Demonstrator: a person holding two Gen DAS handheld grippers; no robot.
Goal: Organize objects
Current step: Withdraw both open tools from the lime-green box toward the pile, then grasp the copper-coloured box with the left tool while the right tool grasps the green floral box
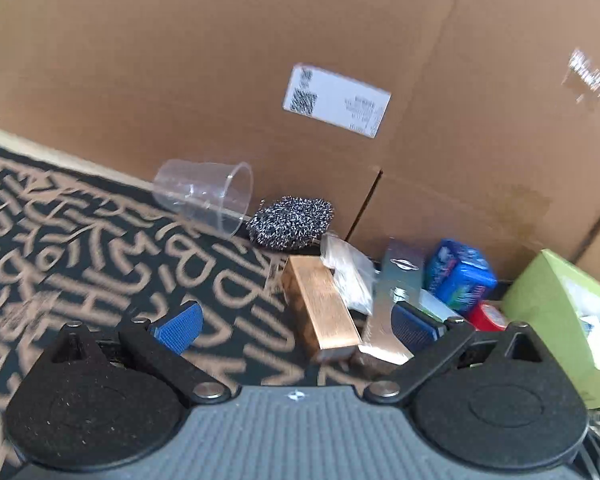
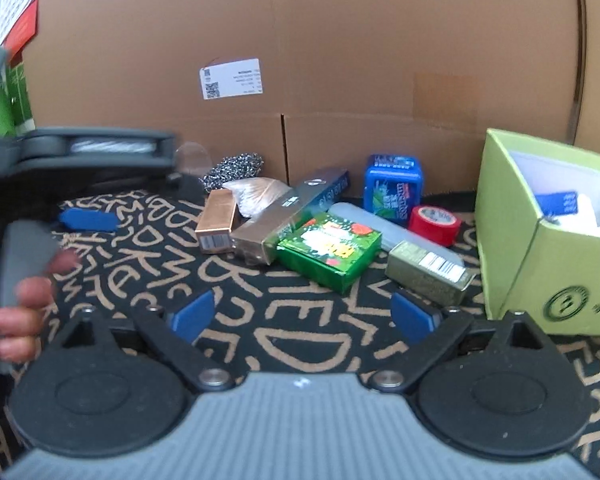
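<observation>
A pile of small items lies on the patterned rug (image 2: 284, 344) against a cardboard wall. It includes a copper box (image 1: 320, 308) (image 2: 216, 222), a long silver box (image 1: 392, 308) (image 2: 292, 212), a green box (image 2: 328, 250), an olive-gold box (image 2: 428, 272), a blue pack (image 2: 394, 186) and a red tape roll (image 2: 434, 220). My left gripper (image 1: 296, 326) is open, with the copper box's near end between its wide-apart fingers, untouched. My right gripper (image 2: 303, 315) is open over bare rug, short of the green box.
A clear cup (image 1: 208, 196) lies on its side beside a steel scourer (image 1: 290, 222). A lime-green carton (image 2: 512, 232) stands open at the right with items inside. The cardboard wall (image 2: 340, 60) closes the back. A hand (image 2: 20, 312) holds the left gripper's handle at the right view's left edge.
</observation>
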